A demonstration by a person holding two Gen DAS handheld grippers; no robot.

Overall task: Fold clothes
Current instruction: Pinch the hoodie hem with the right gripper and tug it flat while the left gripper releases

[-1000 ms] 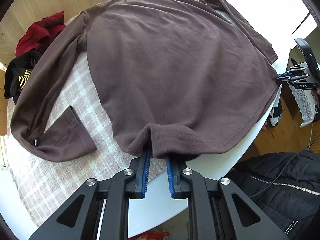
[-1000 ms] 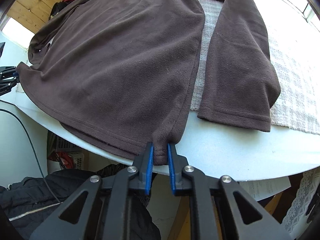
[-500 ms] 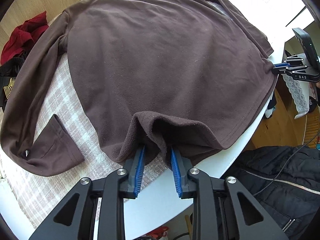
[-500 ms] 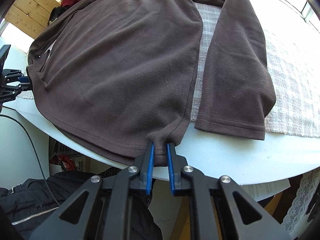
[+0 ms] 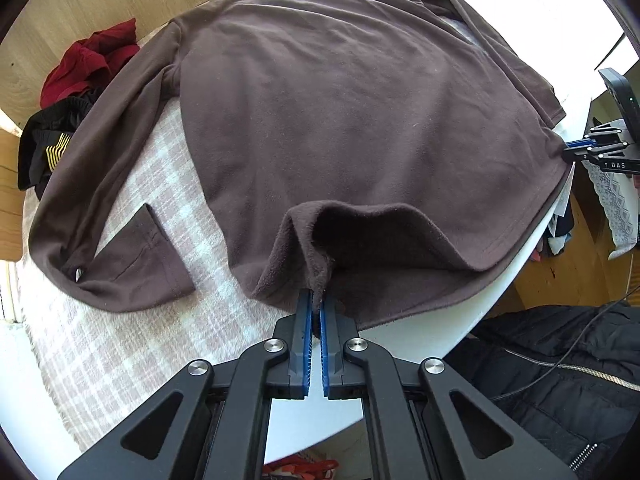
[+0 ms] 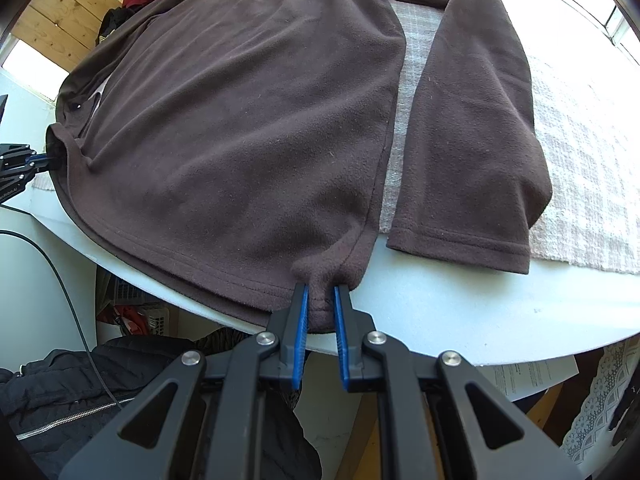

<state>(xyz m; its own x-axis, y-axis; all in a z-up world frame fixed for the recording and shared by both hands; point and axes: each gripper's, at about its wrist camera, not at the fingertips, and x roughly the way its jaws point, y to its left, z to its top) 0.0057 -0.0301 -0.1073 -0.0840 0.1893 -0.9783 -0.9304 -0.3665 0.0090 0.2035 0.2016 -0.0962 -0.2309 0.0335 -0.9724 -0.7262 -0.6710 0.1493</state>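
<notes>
Here the left gripper (image 5: 316, 300) pinches the brown fleece top's (image 5: 360, 120) hem corner, while the right gripper (image 6: 320, 294) clamps the opposite corner

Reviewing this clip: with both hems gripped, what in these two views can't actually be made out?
- Collar of the brown fleece top: lost in window glare at the top of the left wrist view, cut off by the top edge in the right wrist view.
- Hem inside the left hand-held gripper: hidden by its pads.
- Red garment and black garment: bunched, types unclear.
- Paper under the table: print too small.
</notes>
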